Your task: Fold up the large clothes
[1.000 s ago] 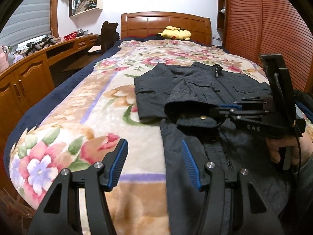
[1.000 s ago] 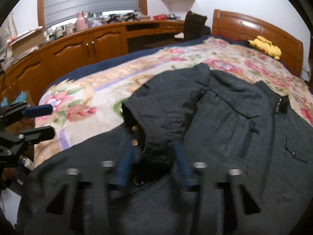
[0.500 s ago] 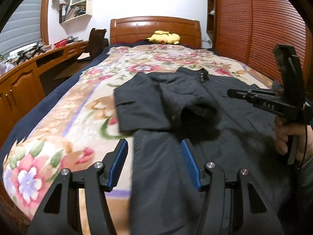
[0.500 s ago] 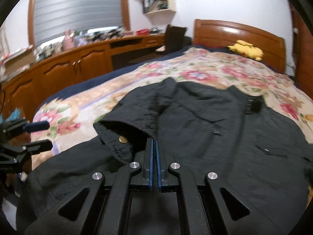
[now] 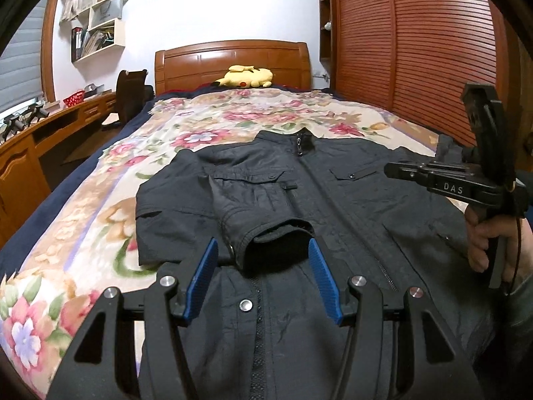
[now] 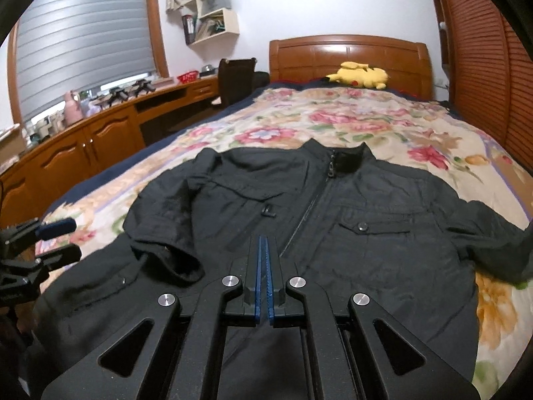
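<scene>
A black zip-front fabric jacket (image 6: 333, 220) is laid front-up on the floral bed blanket (image 6: 333, 123), its collar toward the wooden headboard (image 6: 349, 55). One sleeve (image 5: 253, 220) is folded across the chest, cuff toward the camera. The left claw (image 5: 263, 283) is held parted above the jacket, nothing gripped. The right claw (image 6: 265, 280) is fully closed, pads together, nothing gripped. A yellow plush toy (image 5: 246, 77) lies at the headboard.

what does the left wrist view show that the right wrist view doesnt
Only the left wrist view: the hand gripping the right gripper, seen side-on. Only the right wrist view: the window blind and the jacket's unfolded sleeve lying out over the blanket. Both: the black jacket, one sleeve folded across its chest, and the yellow plush by the headboard.
</scene>
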A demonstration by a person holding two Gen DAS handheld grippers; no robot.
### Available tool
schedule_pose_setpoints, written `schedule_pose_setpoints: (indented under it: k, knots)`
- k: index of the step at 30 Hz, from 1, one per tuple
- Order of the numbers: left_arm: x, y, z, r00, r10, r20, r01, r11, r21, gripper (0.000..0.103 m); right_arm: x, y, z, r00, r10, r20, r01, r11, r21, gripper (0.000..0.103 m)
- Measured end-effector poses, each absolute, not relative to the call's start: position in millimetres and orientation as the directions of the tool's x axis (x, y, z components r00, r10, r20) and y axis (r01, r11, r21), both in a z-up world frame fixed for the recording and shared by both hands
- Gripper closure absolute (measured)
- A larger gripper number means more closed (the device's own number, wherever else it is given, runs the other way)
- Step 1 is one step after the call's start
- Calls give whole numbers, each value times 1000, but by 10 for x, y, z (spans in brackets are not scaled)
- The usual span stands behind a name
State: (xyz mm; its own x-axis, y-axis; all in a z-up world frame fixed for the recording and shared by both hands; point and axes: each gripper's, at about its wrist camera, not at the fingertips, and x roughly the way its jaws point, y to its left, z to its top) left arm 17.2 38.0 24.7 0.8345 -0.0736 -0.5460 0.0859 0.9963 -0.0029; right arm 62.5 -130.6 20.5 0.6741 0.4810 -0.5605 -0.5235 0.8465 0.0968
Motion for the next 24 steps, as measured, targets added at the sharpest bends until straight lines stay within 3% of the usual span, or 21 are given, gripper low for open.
schedule_pose_setpoints:
  k: [3,5,7,9,22,23,24]
  knots:
    - [136,408,250,832,-65,-550,77,997,-1,47,605,-1210,205,661,513,-548,-554,826,105,103]
    - [85,457,242,831,-53,-553,66,998,2,47,594,-1063,193,648,531,-546,-581,808,97,90]
    - [55,498,223,830,-43,-557,55,998,5,47,608,-904,147,627,545,-557,-608,789,88,46]
    - [25,550,208,827,-31,-561,42,999,5,47,642,-731,61,592,568,-572,-639,763,96,35]
    - [-55,752,117,812,-6,-584,9,1000,1,47,960,-288,-574,383,550,-743,-702,695,153,33]
    - [-54,747,114,811,-7,-585,10,1000,2,47,986,-301,-596,377,551,-745,-695,699,165,35]
    - [-54,735,107,810,-7,-586,11,1000,3,47,994,-319,-591,378,554,-742,-691,702,172,46]
